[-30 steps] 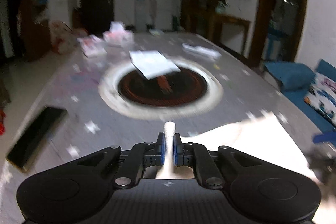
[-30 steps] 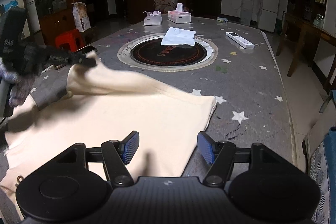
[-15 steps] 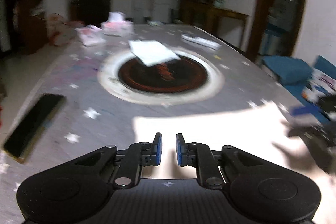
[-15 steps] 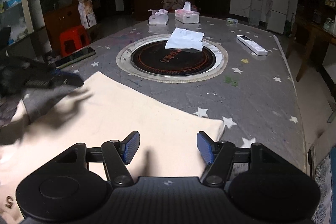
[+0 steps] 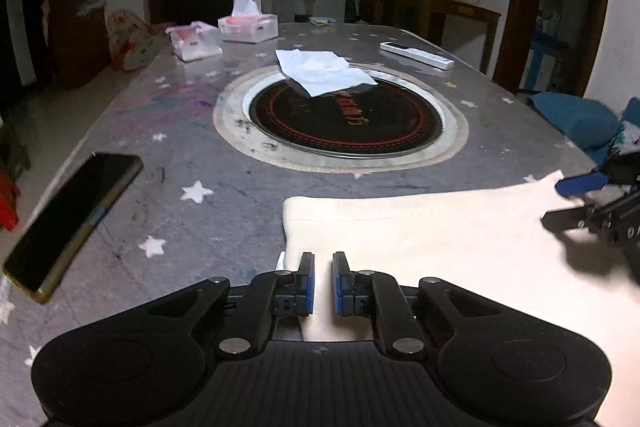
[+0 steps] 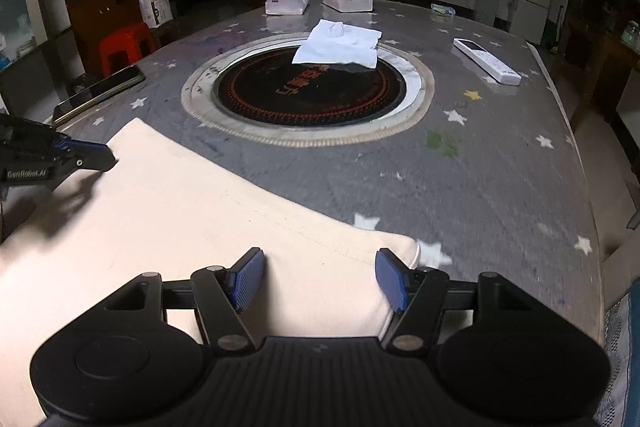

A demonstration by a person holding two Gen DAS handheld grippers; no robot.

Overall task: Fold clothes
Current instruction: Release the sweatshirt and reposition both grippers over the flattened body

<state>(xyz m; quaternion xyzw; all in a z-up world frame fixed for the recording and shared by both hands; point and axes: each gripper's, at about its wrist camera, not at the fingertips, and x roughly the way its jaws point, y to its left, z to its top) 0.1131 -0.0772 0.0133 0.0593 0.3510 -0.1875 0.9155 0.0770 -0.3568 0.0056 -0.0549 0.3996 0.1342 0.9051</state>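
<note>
Since a second earlier, the cream garment (image 5: pixel 432 239) had dropped out of the left gripper (image 5: pixel 323 285), which then had a raised fold of cloth pinched between its pads; now the cloth lay flat in the lower right of the left view, its folded corner just ahead of the fingertips. Its jaws were closing, nearly together, a narrow gap between them and nothing in it. In the right view the garment filled the lower left, and the right gripper (image 6: pixel 320 279) hung over its near corner with jaws spread wide, holding nothing. Beyond the cloth on the star-patterned table (image 6: pixel 500 187) sat the round inset hob (image 6: pixel 308 91) with a white tissue (image 6: pixel 340 45) on it. To me, that fold looked laid down, and the next one wanted a fresh grip.
</note>
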